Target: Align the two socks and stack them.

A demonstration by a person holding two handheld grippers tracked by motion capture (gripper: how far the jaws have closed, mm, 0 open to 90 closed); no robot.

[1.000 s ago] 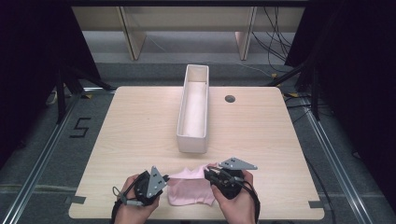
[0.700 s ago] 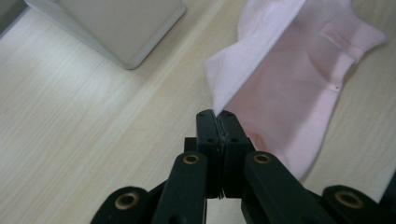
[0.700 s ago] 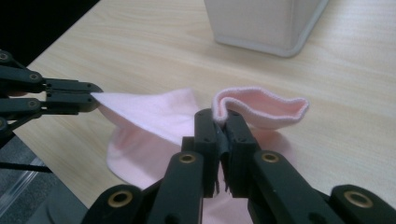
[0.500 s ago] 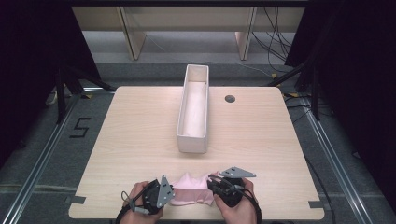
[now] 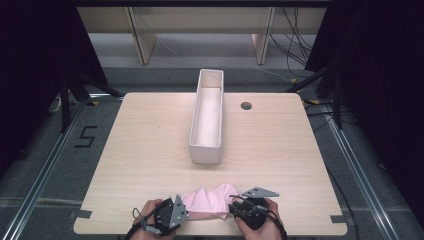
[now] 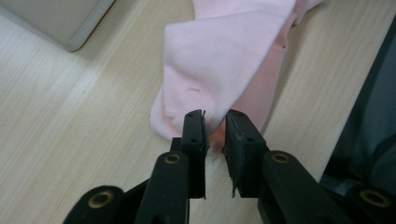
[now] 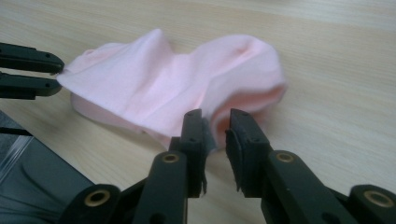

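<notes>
Pink cloth [image 5: 209, 201] between left tool [image 5: 181, 212], right tool [image 5: 234, 209]; jaws just opening.

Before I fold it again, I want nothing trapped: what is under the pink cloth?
The pink cloth lies crumpled on the bare wooden table near its front edge. Around its edges there is wood and nothing else. The patch beneath its folds is covered, so anything flat there cannot be seen.

A lab-style recording bay — black curtains [image 5: 30, 75] flank a pale wood surface [image 5: 150, 150] on grey flooring. Floor rails [image 5: 45, 172], loose cables [image 5: 290, 45] and a taped "5" [image 5: 86, 136] mark a test station.
</notes>
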